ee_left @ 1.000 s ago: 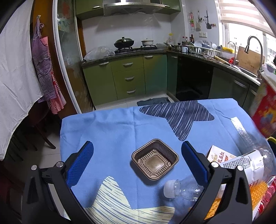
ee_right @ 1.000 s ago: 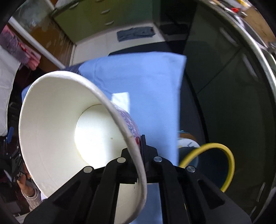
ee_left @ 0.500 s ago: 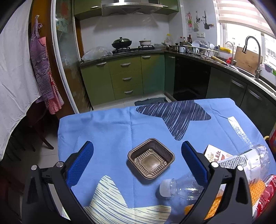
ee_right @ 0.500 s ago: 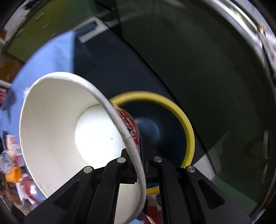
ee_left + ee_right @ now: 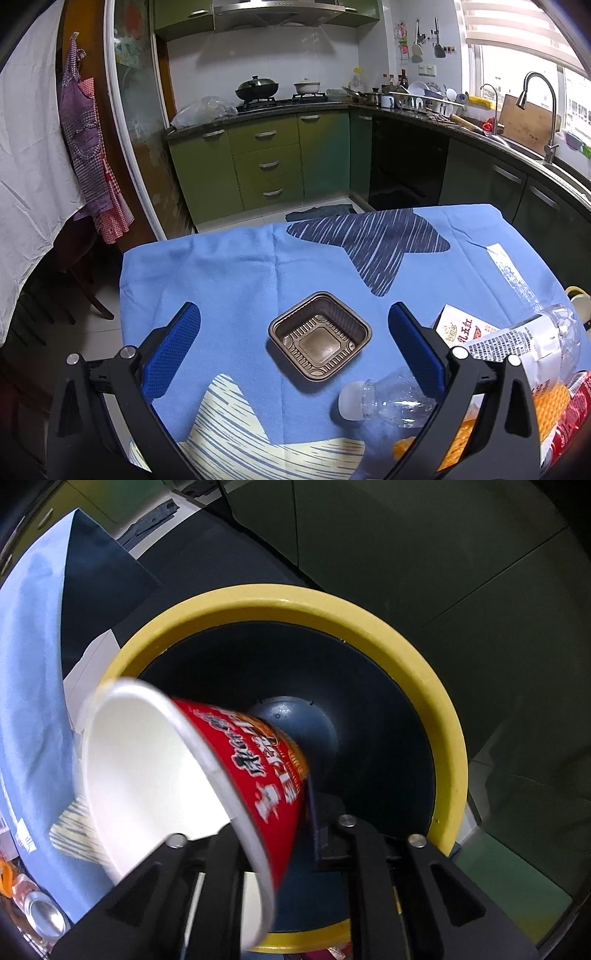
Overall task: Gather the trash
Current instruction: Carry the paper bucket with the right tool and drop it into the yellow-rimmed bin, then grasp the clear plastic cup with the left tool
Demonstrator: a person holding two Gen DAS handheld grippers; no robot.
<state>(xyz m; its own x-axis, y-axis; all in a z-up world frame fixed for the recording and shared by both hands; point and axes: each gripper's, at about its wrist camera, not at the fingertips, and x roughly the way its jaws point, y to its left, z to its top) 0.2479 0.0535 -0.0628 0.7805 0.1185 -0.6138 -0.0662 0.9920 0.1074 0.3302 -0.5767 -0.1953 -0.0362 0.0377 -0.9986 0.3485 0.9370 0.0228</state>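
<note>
In the right wrist view a red and white noodle cup tilts over the mouth of a yellow-rimmed bin with a dark inside. My right gripper is open, its jaws spread either side of the cup's wall, and the cup is blurred and slipping out. In the left wrist view my left gripper is open and empty, held just above the table with a brown plastic tray between its blue pads. A clear plastic bottle lies at the right pad.
The blue tablecloth covers the table; its edge hangs beside the bin. A printed carton, an orange packet and a red can lie at the right. A metal can shows at lower left.
My right gripper moved over the bin and opened; the cup has tipped and is dropping from the jaws. The left gripper drifted slightly; the tray stays between its pads.
</note>
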